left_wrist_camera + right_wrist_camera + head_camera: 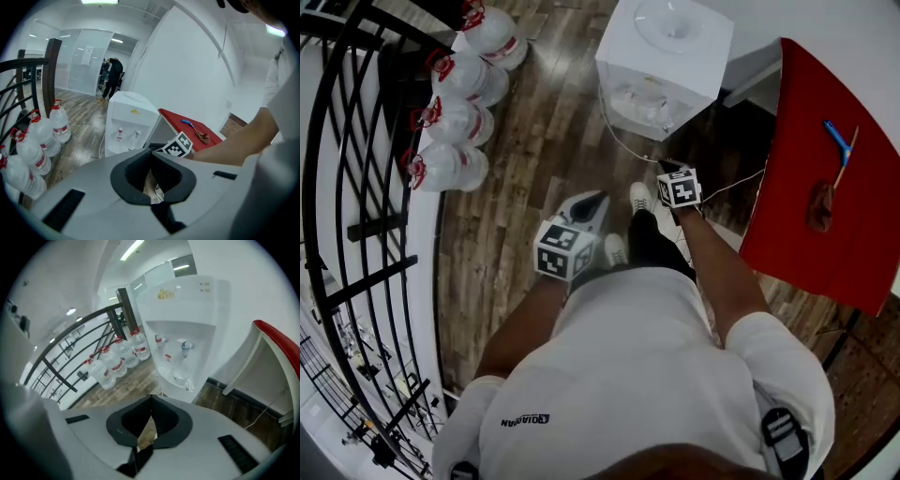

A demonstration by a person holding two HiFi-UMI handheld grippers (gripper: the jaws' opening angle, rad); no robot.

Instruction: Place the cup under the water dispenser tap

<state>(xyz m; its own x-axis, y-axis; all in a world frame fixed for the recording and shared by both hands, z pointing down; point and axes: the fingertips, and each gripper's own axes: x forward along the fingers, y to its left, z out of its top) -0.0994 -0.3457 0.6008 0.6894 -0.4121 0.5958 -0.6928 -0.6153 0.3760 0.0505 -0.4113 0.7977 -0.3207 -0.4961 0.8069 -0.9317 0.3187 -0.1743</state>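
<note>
Cup (181,376), clear and small, stands on the drip tray in the recess of the white water dispenser (187,305), just below the blue tap (185,347) and beside the red one (160,340). A gold mark sits high on the dispenser's front, and small icons sit near its top edge, all too small to read. To the dispenser's right stands a red-topped table (825,178), with a blue-handled tool (837,142) lying on it. On the other side, large water bottles (455,122) with red caps line up along a black railing (337,187); their red-banded labels carry print too fine to make out. The person's white shirt bears a short dark word on the back, not legible. The left gripper (151,152) is held low over the wooden floor, its dark jaws closed tip to tip with nothing between them. The right gripper (151,399) points at the dispenser, well apart from the cup, its jaws likewise closed and empty.
</note>
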